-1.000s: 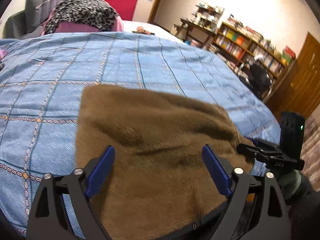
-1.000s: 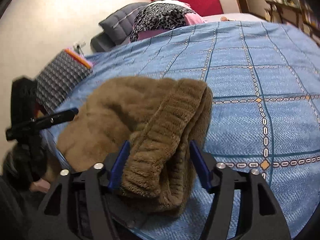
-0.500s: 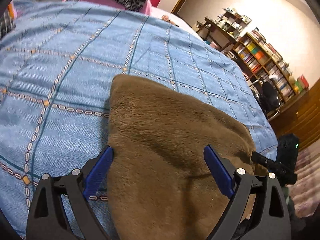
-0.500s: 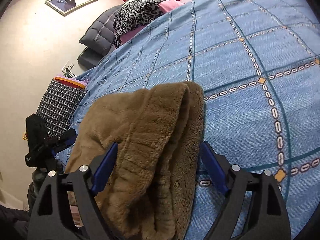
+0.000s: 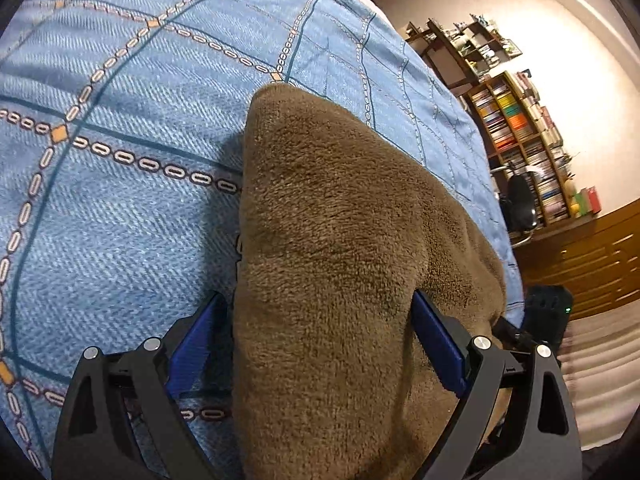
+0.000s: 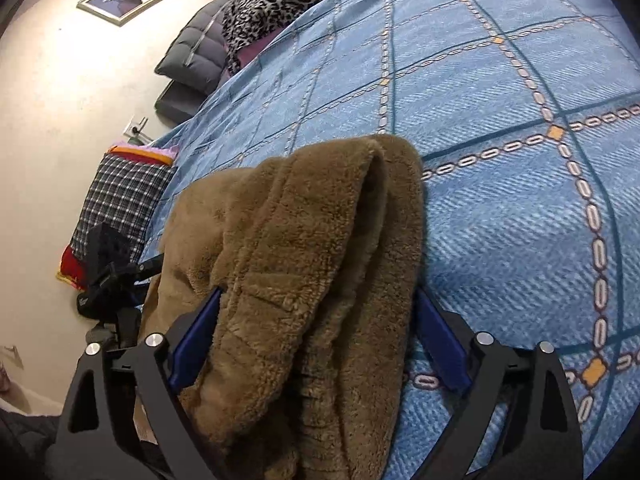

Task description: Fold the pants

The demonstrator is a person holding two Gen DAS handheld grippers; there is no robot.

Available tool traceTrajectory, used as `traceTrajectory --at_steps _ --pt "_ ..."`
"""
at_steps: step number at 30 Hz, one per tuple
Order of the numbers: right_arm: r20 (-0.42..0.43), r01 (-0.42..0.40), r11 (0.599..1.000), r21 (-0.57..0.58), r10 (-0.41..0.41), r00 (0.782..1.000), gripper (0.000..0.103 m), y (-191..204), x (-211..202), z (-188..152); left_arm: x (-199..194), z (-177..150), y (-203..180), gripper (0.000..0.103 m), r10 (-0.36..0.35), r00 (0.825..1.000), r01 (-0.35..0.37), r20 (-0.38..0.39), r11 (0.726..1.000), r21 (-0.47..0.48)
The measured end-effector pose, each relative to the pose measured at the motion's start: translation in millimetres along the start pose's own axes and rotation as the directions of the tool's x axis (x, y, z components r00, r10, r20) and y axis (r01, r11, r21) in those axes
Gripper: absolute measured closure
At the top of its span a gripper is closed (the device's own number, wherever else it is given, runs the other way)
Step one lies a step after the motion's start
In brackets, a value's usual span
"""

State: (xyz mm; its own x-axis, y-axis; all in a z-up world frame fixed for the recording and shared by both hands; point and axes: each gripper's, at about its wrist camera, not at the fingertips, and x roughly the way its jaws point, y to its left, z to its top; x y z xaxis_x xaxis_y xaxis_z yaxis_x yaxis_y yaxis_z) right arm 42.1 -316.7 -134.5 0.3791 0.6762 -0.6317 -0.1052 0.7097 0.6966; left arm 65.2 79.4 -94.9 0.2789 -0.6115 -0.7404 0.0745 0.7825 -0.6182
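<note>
My left gripper (image 5: pixel 316 344) straddles folded edge of brown fleece pants (image 5: pixel 340 248), jaws wide; left pad stands clear of cloth, right pad (image 5: pixel 438 344) just beside it, so no clamp. Its jaws closing slightly. My right gripper (image 6: pixel 316 336) straddles thick layered end of pants (image 6: pixel 304 240), jaws closing, pile between pads, grip not firm as I judge. Pants lie on blue checked bedspread (image 6: pixel 520 160), near bed edge. Both claws at opposite ends: I reckon placement serves to lift both ends together for next fold.
</note>
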Motion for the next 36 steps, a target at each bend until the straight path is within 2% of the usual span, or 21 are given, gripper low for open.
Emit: traceTrajectory --at_steps 1,3,5,9,12,16,20,29,36 --pt "-0.004 -0.015 1.0 0.011 0.015 1.0 0.027 -3 0 0 -1 -1 1 0.018 -0.014 1.0 0.014 -0.002 1.0 0.001" --pt "-0.004 -0.04 0.999 0.025 0.04 0.999 0.033 -6 0 0 -1 -3 1 0.032 -0.051 0.999 0.051 -0.015 0.999 0.0" --pt "0.002 -0.051 0.998 0.022 0.051 0.999 0.038 -8 -4 -1 -4 -5 -3 0.04 -0.052 0.999 0.052 -0.011 0.999 0.01" --pt "0.033 -0.052 0.999 -0.016 0.052 0.998 0.048 -3 -15 -1 -11 -4 -15 0.052 -0.006 1.0 0.005 0.01 0.999 0.048" --pt "0.061 -0.066 0.997 -0.036 0.068 0.996 0.052 2 -26 4 -18 -3 -27 0.057 0.021 0.999 -0.023 0.028 0.997 0.068" --pt "0.118 -0.053 0.995 -0.082 0.062 0.991 0.052 8 -46 19 -22 8 -49 0.059 0.014 0.998 -0.02 0.06 0.995 0.094" --pt "0.198 -0.032 0.995 -0.095 0.051 0.979 0.052 -1 -71 48 -12 27 -76 0.059 -0.008 0.996 -0.003 0.091 0.992 0.125" --pt "0.314 0.06 0.996 -0.065 -0.036 0.949 0.052 -50 -113 111 53 89 -138 0.059 -0.07 0.993 0.053 0.091 0.982 0.183" --pt "0.321 0.104 0.994 -0.023 -0.092 0.943 0.052 -94 -110 150 108 118 -161 0.059 -0.081 0.995 0.069 0.062 0.982 0.177"
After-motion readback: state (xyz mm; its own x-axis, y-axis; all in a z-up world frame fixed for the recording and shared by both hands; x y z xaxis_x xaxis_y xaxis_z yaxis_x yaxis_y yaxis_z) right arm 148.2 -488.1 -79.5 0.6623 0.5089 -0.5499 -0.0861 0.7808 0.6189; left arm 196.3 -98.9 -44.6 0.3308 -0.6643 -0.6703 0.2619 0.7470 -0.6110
